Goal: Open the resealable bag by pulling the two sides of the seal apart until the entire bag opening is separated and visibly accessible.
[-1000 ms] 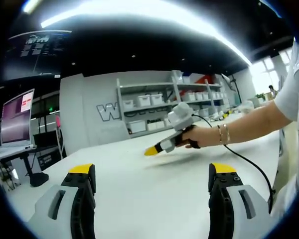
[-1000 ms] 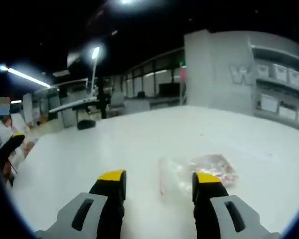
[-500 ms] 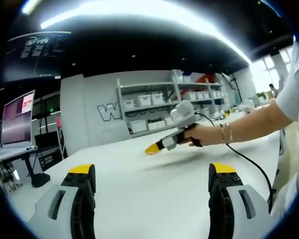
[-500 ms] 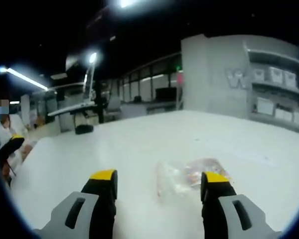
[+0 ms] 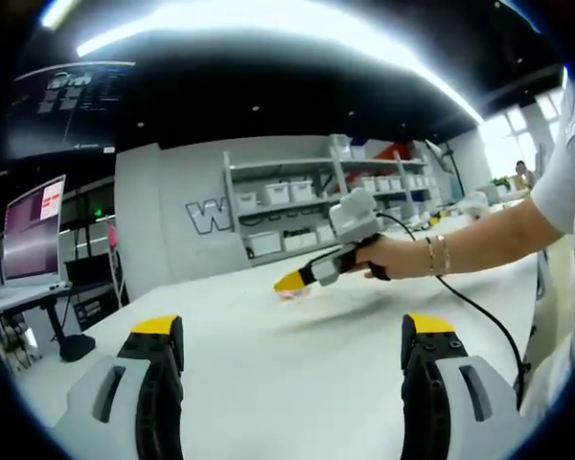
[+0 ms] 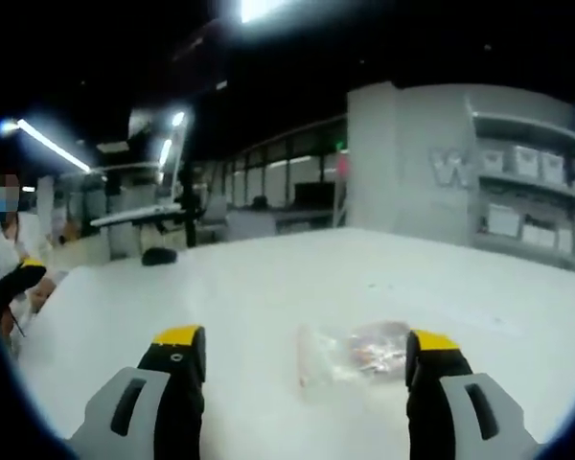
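A clear resealable bag (image 6: pixel 353 352) with pinkish contents lies flat on the white table (image 6: pixel 249 287). My right gripper (image 6: pixel 307 338) is open, its yellow-tipped jaws set wide apart just short of the bag, the right jaw close to the bag's right end. From the left gripper view, a hand holds the right gripper (image 5: pixel 289 281) low over the table (image 5: pixel 287 383), pointing left. My left gripper (image 5: pixel 292 326) is open and holds nothing, hovering over bare table. The left gripper (image 6: pixel 21 280) also appears at the far left edge of the right gripper view.
Shelves with white bins (image 5: pixel 297 196) line the far wall. A monitor on a stand (image 5: pixel 34 230) is at the left. A black cable (image 5: pixel 479 311) trails from the right gripper. Desks and chairs (image 6: pixel 144 216) stand beyond the table's far edge.
The right gripper's jaws have spread wider and it has come closer to the bag. Seen from the left, it has shifted slightly. The left gripper has stayed put.
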Demonstrator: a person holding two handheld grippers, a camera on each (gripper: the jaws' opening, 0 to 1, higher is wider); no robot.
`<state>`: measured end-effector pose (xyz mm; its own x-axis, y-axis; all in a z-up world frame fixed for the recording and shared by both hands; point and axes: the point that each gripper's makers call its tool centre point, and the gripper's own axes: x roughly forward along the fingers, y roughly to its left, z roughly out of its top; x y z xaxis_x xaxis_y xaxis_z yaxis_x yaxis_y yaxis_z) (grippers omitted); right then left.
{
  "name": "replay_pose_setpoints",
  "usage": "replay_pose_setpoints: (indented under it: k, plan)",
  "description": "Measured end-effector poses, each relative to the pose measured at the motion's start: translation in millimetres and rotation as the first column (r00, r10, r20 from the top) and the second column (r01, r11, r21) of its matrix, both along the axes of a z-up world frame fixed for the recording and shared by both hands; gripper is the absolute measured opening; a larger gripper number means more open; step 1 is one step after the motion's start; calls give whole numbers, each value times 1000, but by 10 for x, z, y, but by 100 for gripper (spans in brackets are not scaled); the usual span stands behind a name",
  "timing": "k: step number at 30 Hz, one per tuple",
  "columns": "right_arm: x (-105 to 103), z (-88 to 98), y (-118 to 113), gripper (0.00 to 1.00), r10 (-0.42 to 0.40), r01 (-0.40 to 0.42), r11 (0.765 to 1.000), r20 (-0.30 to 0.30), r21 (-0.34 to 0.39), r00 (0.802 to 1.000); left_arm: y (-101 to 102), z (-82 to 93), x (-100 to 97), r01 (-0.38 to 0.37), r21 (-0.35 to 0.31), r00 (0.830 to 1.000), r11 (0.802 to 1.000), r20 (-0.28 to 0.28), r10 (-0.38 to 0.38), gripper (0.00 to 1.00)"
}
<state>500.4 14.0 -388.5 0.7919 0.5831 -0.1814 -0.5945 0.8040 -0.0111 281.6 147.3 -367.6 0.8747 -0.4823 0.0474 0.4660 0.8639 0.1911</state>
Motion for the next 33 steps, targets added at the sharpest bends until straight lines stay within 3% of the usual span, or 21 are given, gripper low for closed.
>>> replay_pose_setpoints:
  k: [6, 8, 20, 23, 26, 33]
  plan:
    - [-17, 97, -28, 97, -20, 19, 1000, 31, 17, 999, 1, 6, -6, -1, 5, 1000, 1000, 1, 1, 93]
    - [-129, 111, 19, 99, -23, 22, 1000, 46, 14, 999, -5, 13, -9, 0, 4, 1000, 1000, 2, 0, 93]
    - [-298, 181, 58, 99, -21, 19, 999, 70, 32, 997, -2, 42, -33, 0, 0, 1000, 1000, 9, 0, 93]
    - [-225, 204, 38, 100, -14, 10, 999, 68, 52, 998, 6, 31, -32, -2, 1, 1000, 1000, 7, 2, 93]
    - [-328, 271, 68, 100, -12, 6, 998, 114, 59, 993, 6, 31, -33, -1, -1, 1000, 1000, 7, 1, 93]
    - [-265, 443, -53, 100, -20, 2, 994, 163, 114, 986, 7, 50, -40, 2, -5, 1000, 1000, 12, -2, 93]
